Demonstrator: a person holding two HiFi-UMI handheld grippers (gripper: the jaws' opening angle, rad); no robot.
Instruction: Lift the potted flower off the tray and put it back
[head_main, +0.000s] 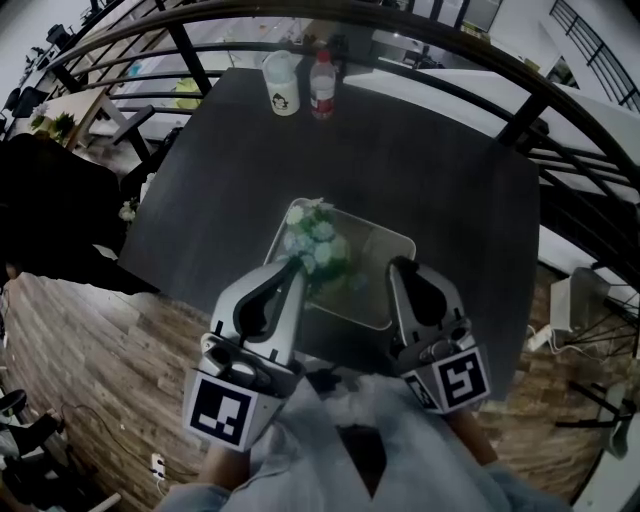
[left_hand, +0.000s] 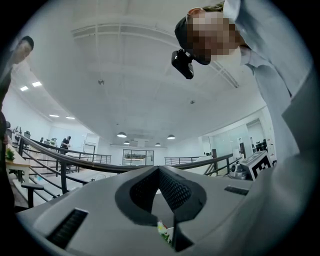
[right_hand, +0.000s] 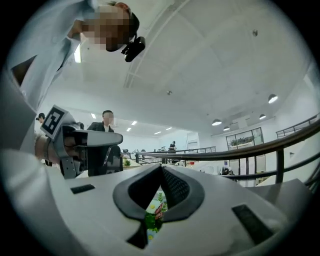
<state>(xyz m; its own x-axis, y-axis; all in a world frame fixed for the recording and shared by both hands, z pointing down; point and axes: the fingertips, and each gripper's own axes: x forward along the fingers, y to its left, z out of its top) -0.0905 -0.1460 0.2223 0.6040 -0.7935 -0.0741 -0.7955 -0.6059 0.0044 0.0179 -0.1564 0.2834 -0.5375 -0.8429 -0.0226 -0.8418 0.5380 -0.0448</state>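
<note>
The potted flower (head_main: 318, 250) stands in the left part of a pale rectangular tray (head_main: 395, 240) at the near edge of a dark surface (head_main: 400, 150). Its white and pale-blue blooms and green leaves hide the pot from above. At the far edge of the surface, well apart from the tray, a lidded cup (head_main: 283, 83) and a plastic bottle with a red label (head_main: 322, 85) stand just beside each other.

The left tongs (head_main: 295, 268) reach in from the near side, and in the head view their tip overlaps the near edge of the blooms. In the left gripper view the left tongs (left_hand: 160, 170) are pressed together at the tips. Only a sliver of leaf and petal (left_hand: 163, 232) shows through the gap lower down, and I cannot tell whether they touch the plant.

The right tongs (head_main: 400, 268) hang over the tray's right half, beside the plant and apart from it. In the right gripper view the right tongs (right_hand: 161, 167) are pressed together with nothing pinched, and the flowers (right_hand: 152, 215) show through the gap beneath them.

Curved dark railings (head_main: 300, 20) ring the surface, with wood flooring (head_main: 80, 340) to the left.
</note>
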